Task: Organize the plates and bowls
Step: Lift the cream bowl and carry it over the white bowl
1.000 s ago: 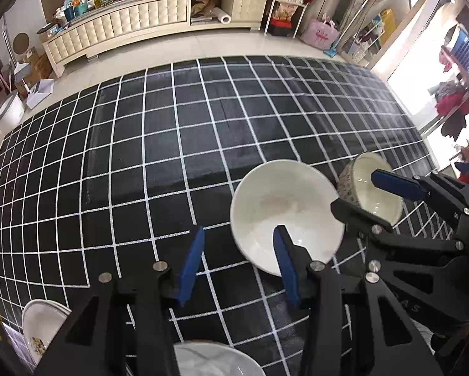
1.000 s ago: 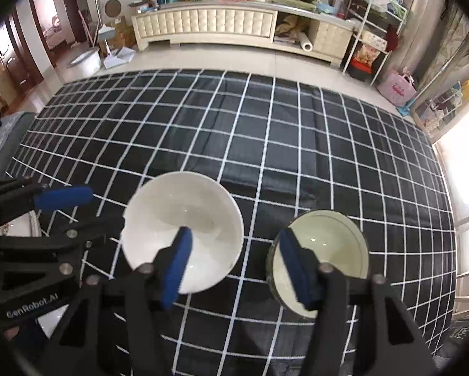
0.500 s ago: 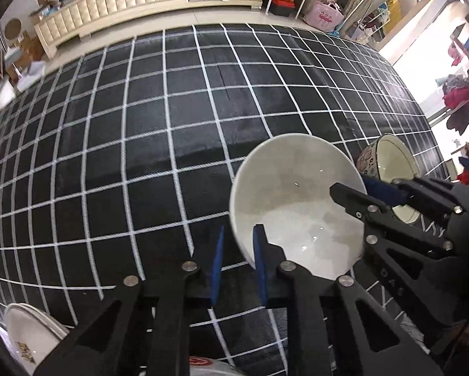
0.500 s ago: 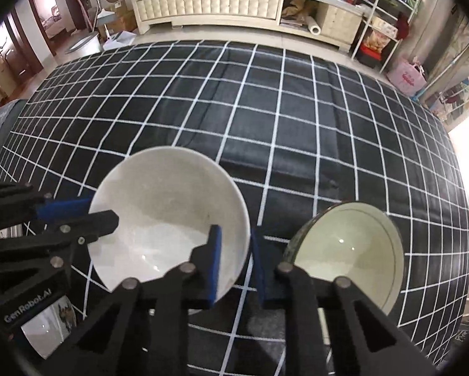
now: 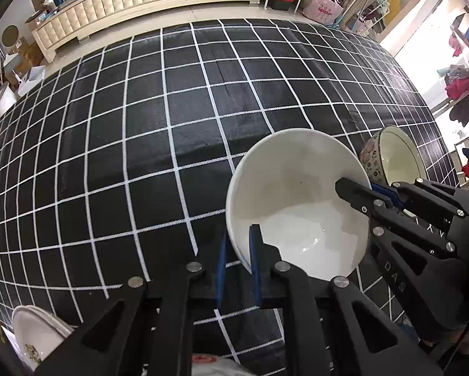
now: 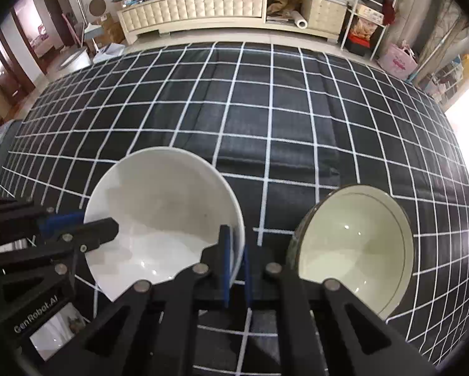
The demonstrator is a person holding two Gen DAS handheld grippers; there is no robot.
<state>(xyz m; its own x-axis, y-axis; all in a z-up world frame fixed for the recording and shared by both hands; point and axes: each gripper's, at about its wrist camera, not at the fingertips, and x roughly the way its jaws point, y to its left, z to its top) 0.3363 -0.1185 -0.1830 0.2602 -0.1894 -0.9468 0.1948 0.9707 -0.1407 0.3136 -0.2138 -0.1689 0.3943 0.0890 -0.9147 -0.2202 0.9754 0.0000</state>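
**Gripping one white bowl from both sides**

Clamping the rim of the plain white ceramic bowl (image 5: 297, 206), the left gripper (image 5: 238, 257) has one blue pad inside the wall and one outside, on the bowl's left edge. The right gripper (image 6: 236, 260) pinches the opposite edge of the same bowl the same way. A second ago both sets of jaws stood wide apart above the bowl; they have just been closing, and now both press on the rim. Both cameras also sit lower and nearer the bowl than before, so it fills more of each view.

The white bowl rests on the black tablecloth with a white grid (image 5: 172, 109), towards the near side. Its inside looks empty, with only glare on the glaze. Just beside it on the right stands a cream-lined bowl with a flowered outside (image 6: 353, 244), apart from the white one and also empty. At the near left corner of the cloth lies a white dish with a small printed motif (image 5: 34, 338), partly cut off by the frame; whether it holds anything cannot be made out.
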